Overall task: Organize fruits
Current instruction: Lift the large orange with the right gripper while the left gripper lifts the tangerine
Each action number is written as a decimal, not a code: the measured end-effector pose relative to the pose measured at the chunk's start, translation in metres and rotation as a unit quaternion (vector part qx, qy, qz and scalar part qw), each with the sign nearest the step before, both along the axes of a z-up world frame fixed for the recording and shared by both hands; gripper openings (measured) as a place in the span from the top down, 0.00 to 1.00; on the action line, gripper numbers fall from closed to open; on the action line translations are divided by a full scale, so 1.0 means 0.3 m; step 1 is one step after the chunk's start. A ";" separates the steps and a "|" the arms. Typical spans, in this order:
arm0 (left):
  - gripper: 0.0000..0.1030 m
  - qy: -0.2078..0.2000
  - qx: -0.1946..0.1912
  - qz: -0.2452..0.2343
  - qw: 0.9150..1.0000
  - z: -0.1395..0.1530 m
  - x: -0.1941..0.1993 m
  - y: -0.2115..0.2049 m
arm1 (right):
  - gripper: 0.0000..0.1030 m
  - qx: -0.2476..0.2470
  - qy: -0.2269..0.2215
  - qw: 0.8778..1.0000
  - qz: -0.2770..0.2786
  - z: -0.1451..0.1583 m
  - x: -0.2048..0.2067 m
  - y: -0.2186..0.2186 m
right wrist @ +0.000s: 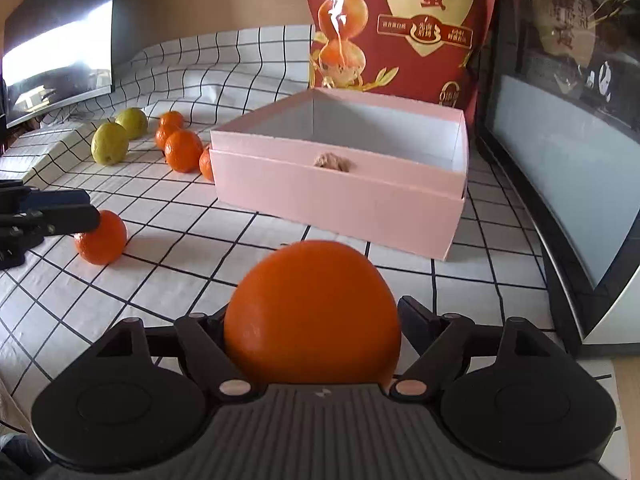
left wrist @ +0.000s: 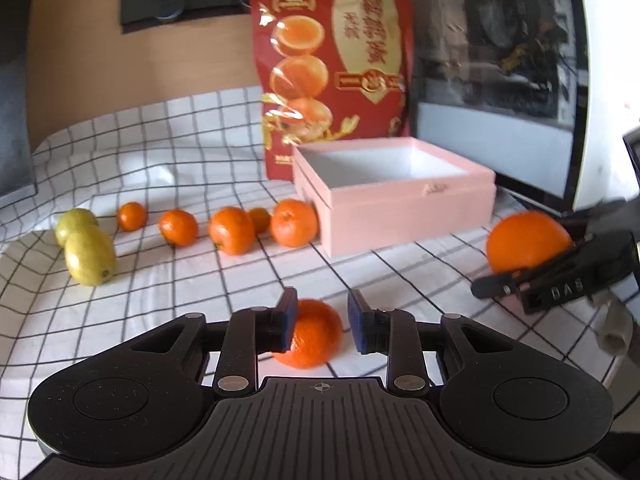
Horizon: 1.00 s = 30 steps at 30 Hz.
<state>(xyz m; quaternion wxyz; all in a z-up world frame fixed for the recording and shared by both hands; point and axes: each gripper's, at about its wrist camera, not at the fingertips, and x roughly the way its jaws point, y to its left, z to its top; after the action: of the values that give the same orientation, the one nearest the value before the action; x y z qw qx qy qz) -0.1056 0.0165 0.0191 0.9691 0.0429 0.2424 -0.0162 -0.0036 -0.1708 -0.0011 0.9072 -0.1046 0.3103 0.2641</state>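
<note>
Currently: left gripper (left wrist: 322,326) parted around a mandarin (left wrist: 310,334) on the checked cloth (left wrist: 168,280), pads clear. Right gripper (right wrist: 312,316) brackets a large orange (right wrist: 312,312); grip unclear. Pink box (right wrist: 340,204) beyond. Risk: loose fruit rolling away.

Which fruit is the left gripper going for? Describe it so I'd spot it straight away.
Start at the pink box on the checked cloth. In front of it, nearer than the row of fruit beside the box, one small orange lies alone. Only it sits between the left gripper's blue pads.
</note>
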 end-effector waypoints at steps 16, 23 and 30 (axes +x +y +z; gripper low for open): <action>0.59 0.005 -0.018 0.025 1.000 0.005 -0.001 0.052 | 0.21 0.009 0.003 1.000 -0.005 -0.003 -0.001 -0.012; 0.56 0.014 -0.034 0.022 0.999 -0.003 0.033 0.051 | 0.21 0.010 0.003 1.000 -0.003 -0.002 -0.003 -0.013; 0.55 0.017 -0.051 0.028 0.998 -0.009 0.058 0.064 | 0.21 0.025 0.008 1.000 0.004 0.001 -0.004 -0.024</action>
<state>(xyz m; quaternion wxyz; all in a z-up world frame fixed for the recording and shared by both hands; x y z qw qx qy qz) -0.0882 0.0357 0.0165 0.9658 -0.0141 0.2589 -0.0022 -0.0049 -0.1779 -0.0009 0.9059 -0.0806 0.3107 0.2761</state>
